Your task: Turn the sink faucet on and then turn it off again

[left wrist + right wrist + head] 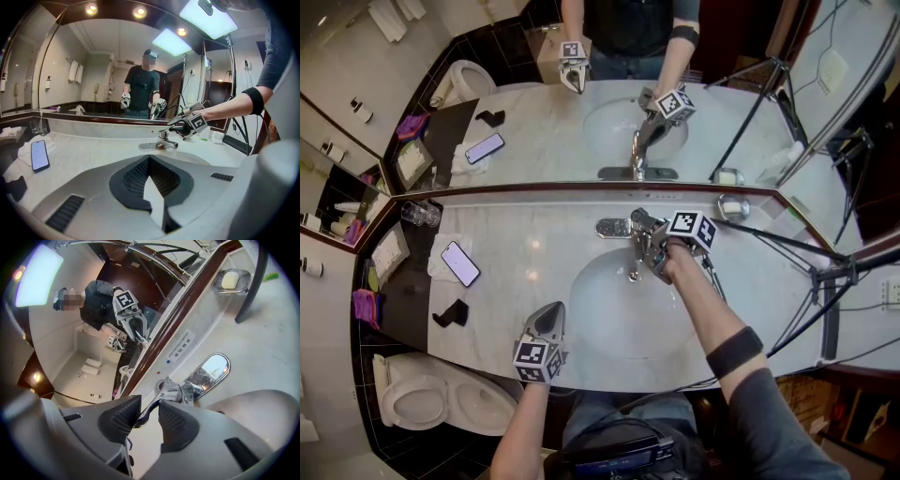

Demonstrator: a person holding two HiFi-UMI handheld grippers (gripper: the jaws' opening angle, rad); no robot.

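Note:
The chrome faucet (634,246) stands behind the white basin (581,309), and no water shows at its spout. My right gripper (649,246) is at the faucet's top. In the right gripper view the thin lever (153,405) lies between the two black pads, with a gap on the left side; the gripper (149,416) stands open around it. My left gripper (551,317) hovers at the counter's front edge, well short of the faucet (164,137), its jaws (149,159) shut with nothing in them.
A phone (460,263) lies on a white cloth at the counter's left, with a glass (420,214) behind it and a small black object (452,313) in front. A soap dish (733,207) sits right of the faucet. Tripod legs (787,242) cross the right side. A toilet (422,398) stands lower left.

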